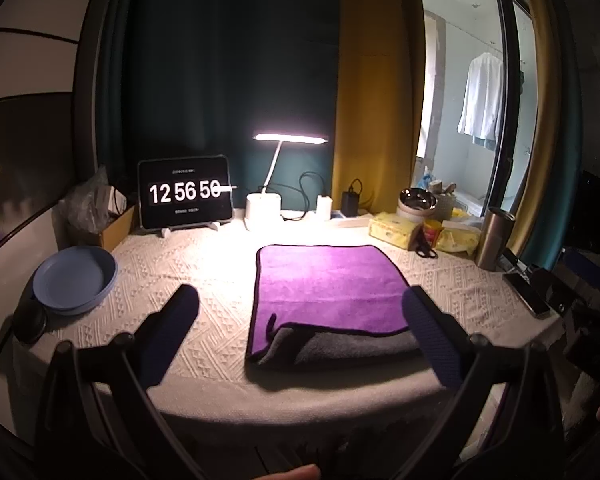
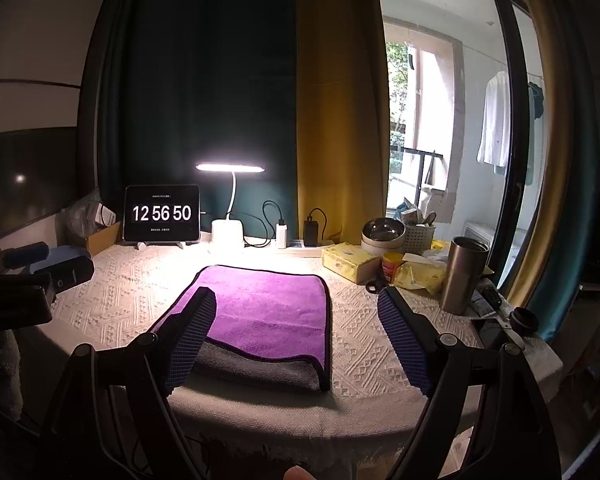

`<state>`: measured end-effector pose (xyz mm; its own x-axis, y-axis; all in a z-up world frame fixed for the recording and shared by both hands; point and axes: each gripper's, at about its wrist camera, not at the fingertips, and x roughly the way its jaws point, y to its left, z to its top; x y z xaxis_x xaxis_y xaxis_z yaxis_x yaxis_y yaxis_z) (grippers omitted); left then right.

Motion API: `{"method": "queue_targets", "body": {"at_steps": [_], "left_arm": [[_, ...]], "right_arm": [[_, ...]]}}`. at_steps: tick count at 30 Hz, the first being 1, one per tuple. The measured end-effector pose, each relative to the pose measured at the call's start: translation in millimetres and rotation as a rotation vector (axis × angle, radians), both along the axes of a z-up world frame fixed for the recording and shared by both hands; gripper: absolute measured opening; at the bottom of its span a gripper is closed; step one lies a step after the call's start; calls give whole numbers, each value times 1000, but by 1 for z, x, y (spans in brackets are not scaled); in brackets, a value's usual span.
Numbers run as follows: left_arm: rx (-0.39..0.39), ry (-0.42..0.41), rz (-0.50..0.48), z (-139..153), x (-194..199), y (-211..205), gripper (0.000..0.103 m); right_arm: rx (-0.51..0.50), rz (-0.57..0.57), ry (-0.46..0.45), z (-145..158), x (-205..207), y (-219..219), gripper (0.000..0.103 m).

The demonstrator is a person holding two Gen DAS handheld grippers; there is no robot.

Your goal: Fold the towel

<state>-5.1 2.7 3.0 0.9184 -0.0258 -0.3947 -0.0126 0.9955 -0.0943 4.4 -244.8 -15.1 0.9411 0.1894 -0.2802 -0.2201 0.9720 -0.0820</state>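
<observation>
Blue plate: a shallow round blue plastic plate (image 1: 75, 280) sits at about 9 o'clock on the table, well apart from the towel; no conflict judged unless the left tool swings wide.
Left gripper: the left gripper (image 1: 300, 304) hovers above the near table edge, its two dark blue padded fingers (image 1: 178, 320) spread wide and holding nothing; the towel's left hem lies between them in this view.
Clock tablet: a black tablet showing 12 56 50 (image 1: 185, 197) stands at 11 o'clock, clear of the work.
Lamp: a white desk lamp with a lit bar head (image 1: 263, 208) stands at 12 o'clock; its glare washes out the towel's far hem, so that edge is hard to judge.
Towel: the purple microfibre towel with grey underside and black piping (image 2: 268, 312) lies at table centre, already doubled, the purple layer stopping short of the grey at 6 o'clock.
Fold risk: the uneven near edges could carry into the next fold; a pinch catching only the top layer would drag it askew.
Tablecloth: the cream textured woven tablecloth (image 2: 360, 344) could be nipped along with the towel if the fingers dip too low.
Right gripper: the right gripper (image 2: 296, 308) hovers likewise, wide open and empty.
Steel tumbler: a tall brushed-metal tumbler (image 2: 462, 276) at 3 o'clock stands near the right finger; an outward sweep could topple it.
</observation>
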Motion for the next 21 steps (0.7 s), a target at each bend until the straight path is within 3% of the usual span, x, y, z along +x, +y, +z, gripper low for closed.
{"method": "queue_targets", "body": {"at_steps": [21], "left_arm": [[-1,-11,-10,4,-1,2,102]], "right_arm": [[2,6,-3,-2,-1,1,85]]}}
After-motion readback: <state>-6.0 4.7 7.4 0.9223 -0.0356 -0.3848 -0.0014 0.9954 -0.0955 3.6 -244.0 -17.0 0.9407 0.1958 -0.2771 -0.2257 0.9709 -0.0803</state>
